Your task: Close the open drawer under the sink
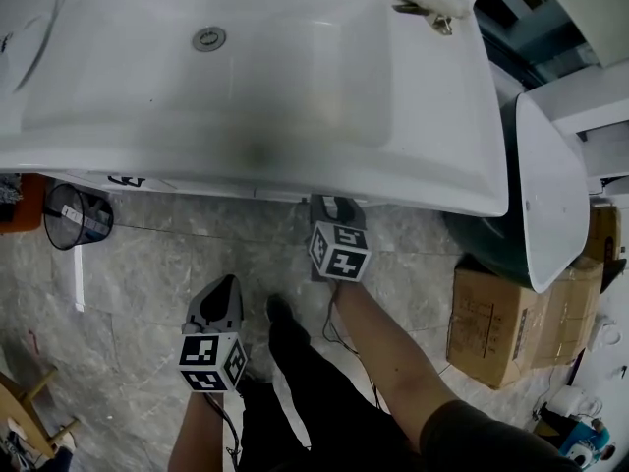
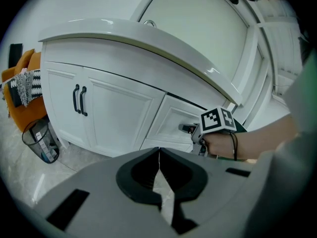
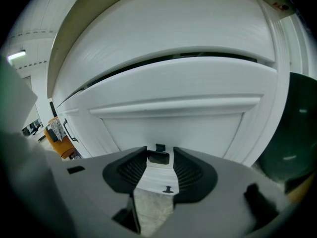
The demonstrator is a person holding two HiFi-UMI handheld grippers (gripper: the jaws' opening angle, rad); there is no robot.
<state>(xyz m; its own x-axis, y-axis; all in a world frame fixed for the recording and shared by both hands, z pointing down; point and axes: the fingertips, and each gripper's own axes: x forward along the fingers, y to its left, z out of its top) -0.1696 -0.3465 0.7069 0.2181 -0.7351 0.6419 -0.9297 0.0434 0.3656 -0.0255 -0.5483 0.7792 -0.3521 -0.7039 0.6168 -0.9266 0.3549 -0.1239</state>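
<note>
The drawer [image 3: 168, 118] sits right under the sink [image 1: 295, 160], at the right end of the white cabinet [image 2: 114, 113]. It looks close to home but probably not fully in: a dark slit runs along the top of its front in both gripper views. How far it stands out I cannot tell, and from above the basin's rim hides it.

The right gripper [image 3: 159, 151] is up against the drawer front. Its jaws are partly apart, with the black handle [image 3: 158, 157] between them; a sliver of white shows on one side, so it reads as straddling the handle, not clamping it. What seems to be left is the last push inward. The left gripper [image 2: 159, 151] hangs back over the floor, jaws together and holding nothing.

The floor [image 1: 138, 283] is grey marbled tile, smooth and likely slick. The room is cluttered (a showroom or a storeroom, by the look of it) — a mesh wastebasket [image 1: 74, 214] to the left, a cardboard box [image 1: 496, 327] and a dark green tub [image 1: 472, 234] to the right.
</note>
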